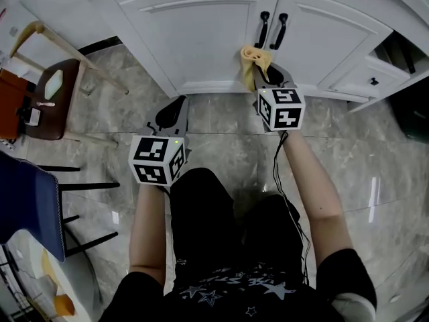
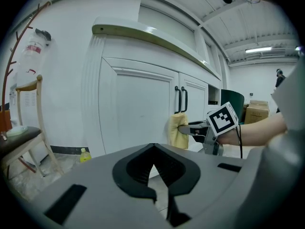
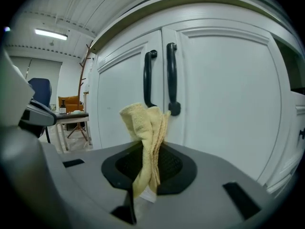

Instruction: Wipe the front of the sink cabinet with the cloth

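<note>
In the head view, we are holding the soft yellow cloth [image 1: 255, 60] in the right gripper [image 1: 267, 78], just below the two black bar handles [image 1: 271, 31] of the white panelled sink cabinet [image 1: 194, 32]. The left gripper [image 1: 174, 109] is hanging lower left of those handles.

In the left gripper view, we are seeing its jaws pressed together with nothing between them.

In the right gripper view, the jaws are clamping the cloth below the handles.

The cloth [image 1: 255, 62] sits before the cabinet doors [image 1: 201, 32], below their handles [image 1: 272, 31].
</note>
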A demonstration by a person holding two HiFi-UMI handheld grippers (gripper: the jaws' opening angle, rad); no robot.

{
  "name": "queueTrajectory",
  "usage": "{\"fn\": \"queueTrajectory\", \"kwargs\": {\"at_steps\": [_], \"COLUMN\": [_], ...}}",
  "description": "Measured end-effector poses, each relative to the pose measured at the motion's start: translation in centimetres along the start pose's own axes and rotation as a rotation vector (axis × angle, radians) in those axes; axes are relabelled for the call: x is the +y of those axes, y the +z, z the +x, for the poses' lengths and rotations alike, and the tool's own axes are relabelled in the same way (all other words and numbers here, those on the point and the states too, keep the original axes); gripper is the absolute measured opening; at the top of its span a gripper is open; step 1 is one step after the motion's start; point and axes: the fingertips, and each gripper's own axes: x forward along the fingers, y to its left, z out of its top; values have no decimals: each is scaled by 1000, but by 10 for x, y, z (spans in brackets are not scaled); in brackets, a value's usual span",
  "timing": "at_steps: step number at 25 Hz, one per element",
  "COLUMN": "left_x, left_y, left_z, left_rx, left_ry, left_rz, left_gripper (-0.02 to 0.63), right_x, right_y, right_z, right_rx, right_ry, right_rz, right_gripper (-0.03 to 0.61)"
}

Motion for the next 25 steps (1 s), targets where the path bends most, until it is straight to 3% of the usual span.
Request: {"fn": "queueTrajectory", "kwargs": {"at_steps": [12, 25], "left_x": [1, 80], "left_y": [-4, -55], "left_z": [5, -39], "left_rx": [7, 45], "left_ry": [-2, 135], "left_rz": [-12, -78], "left_gripper": [15, 15], "right_x": [-13, 103], "right_y": [-9, -33], "right_z": [-3, 25], "right_rx": [12, 44], "right_ry": [-33, 159], "right_rz": [22, 10], "right_gripper": [64, 64]}}
